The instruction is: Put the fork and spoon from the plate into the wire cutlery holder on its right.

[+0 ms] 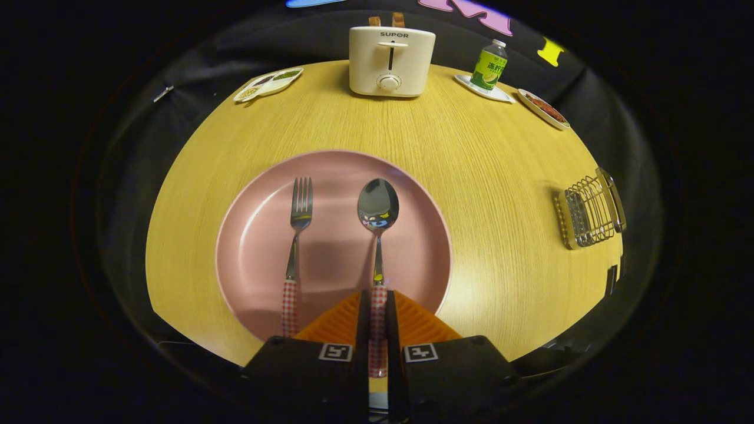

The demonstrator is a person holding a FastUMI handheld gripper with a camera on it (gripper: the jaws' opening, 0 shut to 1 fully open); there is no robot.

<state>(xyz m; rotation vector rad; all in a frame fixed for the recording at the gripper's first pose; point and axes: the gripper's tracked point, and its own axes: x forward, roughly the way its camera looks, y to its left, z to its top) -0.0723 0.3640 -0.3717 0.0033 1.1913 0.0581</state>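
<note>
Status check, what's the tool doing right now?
Tool shut on spoon handle. Fork on pink plate. Wire holder right, path across table open.

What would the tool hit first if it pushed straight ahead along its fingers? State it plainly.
The tool is shut on the spoon by its checked handle. Straight ahead the spoon's own bowl leads over the pink plate; beyond the plate's far rim comes bare table, then probably the toaster, though depth is unclear.
</note>
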